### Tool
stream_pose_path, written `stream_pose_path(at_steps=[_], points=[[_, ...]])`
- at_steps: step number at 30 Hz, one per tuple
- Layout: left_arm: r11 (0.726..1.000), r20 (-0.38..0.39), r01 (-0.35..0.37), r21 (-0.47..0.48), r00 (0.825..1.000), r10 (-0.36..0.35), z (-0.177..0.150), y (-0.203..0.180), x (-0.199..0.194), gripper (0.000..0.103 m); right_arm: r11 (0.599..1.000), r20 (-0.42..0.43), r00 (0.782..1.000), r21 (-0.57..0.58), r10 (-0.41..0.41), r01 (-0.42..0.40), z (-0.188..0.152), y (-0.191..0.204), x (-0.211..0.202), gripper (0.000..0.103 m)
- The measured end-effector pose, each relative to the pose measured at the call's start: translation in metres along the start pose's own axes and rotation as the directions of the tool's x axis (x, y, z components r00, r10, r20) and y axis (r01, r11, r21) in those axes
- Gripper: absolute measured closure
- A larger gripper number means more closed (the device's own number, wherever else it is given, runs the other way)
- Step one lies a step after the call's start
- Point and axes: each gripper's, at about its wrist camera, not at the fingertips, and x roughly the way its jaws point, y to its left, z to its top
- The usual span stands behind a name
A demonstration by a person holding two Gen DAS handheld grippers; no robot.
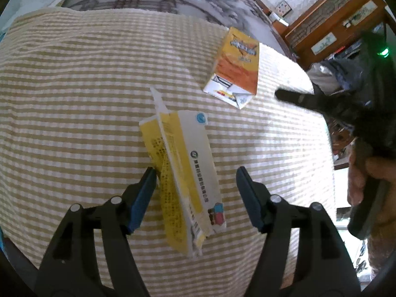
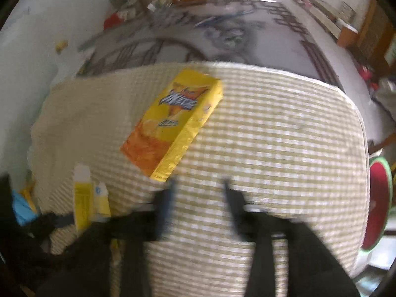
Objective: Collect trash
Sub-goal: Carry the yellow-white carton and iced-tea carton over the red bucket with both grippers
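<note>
the left tongs (image 1: 195, 185) are spread wide, with a flattened yellow and white carton (image 1: 183, 173) lying between the fingers on the striped mat (image 1: 74, 99); the left pad looks to touch its edge. an orange box (image 1: 235, 69) lies at 1 o'clock from it, apart. the right tongs (image 2: 199, 190) are spread, blurred, just below the box's near corner, holding nothing.
</note>
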Motion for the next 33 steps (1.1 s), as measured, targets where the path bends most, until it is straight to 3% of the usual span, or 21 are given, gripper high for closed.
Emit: stream_pose_path(at_steps=[2,4,6,10,16,19,23,28,33], points=[[0.999,-0.005,-0.021,0.035,1.0,0.021,0.001,-0.004,0.006,0.057,0.998,0.014,1.0,0.066,0.013,-0.014,0.01,0.001,0.002,0.037],[1.0,0.0,-0.002,0.022,1.0,0.002,-0.001,-0.003,0.004,0.061,0.993,0.042,0.999,0.115,0.008,-0.013,0.027,0.008,0.007,0.029],[1.0,0.016,-0.007,0.028,1.0,0.006,-0.002,-0.004,-0.001,0.063,0.992,0.054,0.998,0.122,-0.04,0.033,0.042,0.019,0.016,0.021],[0.998,0.087,-0.044,0.046,0.995,0.04,-0.005,-0.005,-0.025,0.063,0.989,0.011,0.998,0.138,-0.062,0.06,0.061,0.038,0.04,0.02],[0.993,0.195,-0.112,0.046,0.976,0.101,-0.009,-0.001,-0.063,0.063,0.986,-0.071,0.986,0.062,-0.152,0.156,0.056,0.048,0.071,0.018],[0.991,0.23,-0.128,0.043,0.966,0.115,-0.007,0.0,-0.076,0.063,0.993,-0.077,0.991,0.045,-0.106,0.11,0.049,0.044,0.072,0.033],[0.99,0.258,-0.134,0.05,0.959,0.117,-0.002,-0.001,-0.084,0.063,0.997,-0.042,0.996,-0.02,-0.076,0.075,0.042,0.046,0.054,0.035],[0.989,0.288,-0.127,0.071,0.952,0.101,0.012,-0.014,-0.084,0.063,0.998,0.021,0.998,-0.029,0.057,-0.056,0.012,0.029,0.007,0.035],[0.989,0.307,-0.109,0.102,0.949,0.073,0.018,-0.034,-0.087,0.063,0.996,0.083,0.992,-0.006,0.091,-0.091,-0.023,0.005,-0.038,0.034]])
